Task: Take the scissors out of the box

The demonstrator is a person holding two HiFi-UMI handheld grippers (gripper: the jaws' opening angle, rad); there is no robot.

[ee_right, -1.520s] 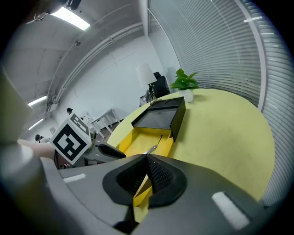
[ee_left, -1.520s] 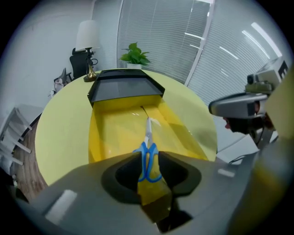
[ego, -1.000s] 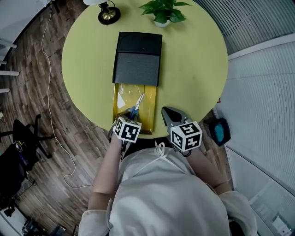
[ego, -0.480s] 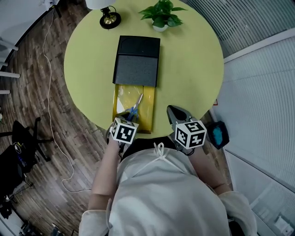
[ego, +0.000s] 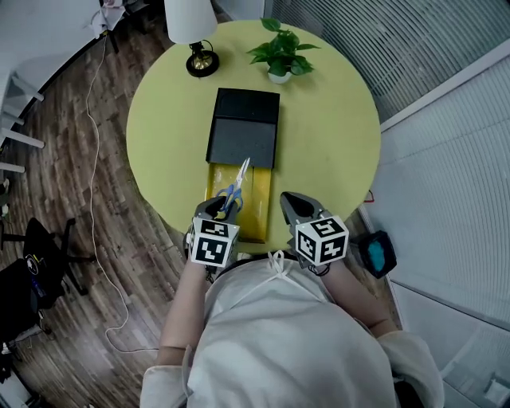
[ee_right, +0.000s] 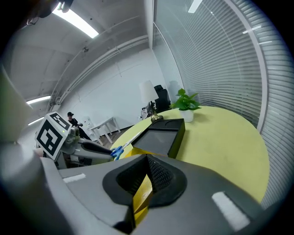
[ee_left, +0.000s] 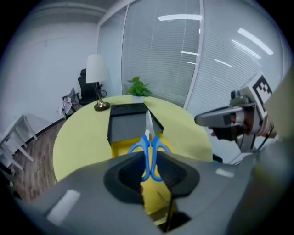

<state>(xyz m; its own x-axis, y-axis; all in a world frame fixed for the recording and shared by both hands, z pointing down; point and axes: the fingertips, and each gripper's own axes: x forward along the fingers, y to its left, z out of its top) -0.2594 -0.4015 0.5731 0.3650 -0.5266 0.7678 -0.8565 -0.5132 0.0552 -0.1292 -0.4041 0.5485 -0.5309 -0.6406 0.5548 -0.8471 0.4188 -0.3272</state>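
A second ago my left hand-held gripper [ego: 217, 209] sat low over the near end of the yellow tray [ego: 259, 213], at the handles of the scissors [ego: 234, 190] lying in it. Now I have raised it and the scissors have come up with it. Their blue handles are pinched between the jaws, clear of the tray. In the head view the blade tip has moved to the near edge of the black sleeve [ego: 243, 127]. My right hand-held gripper [ego: 292, 202] has lifted slightly too, beside the tray. The lamp shade [ego: 191, 17] has come further into the head view.
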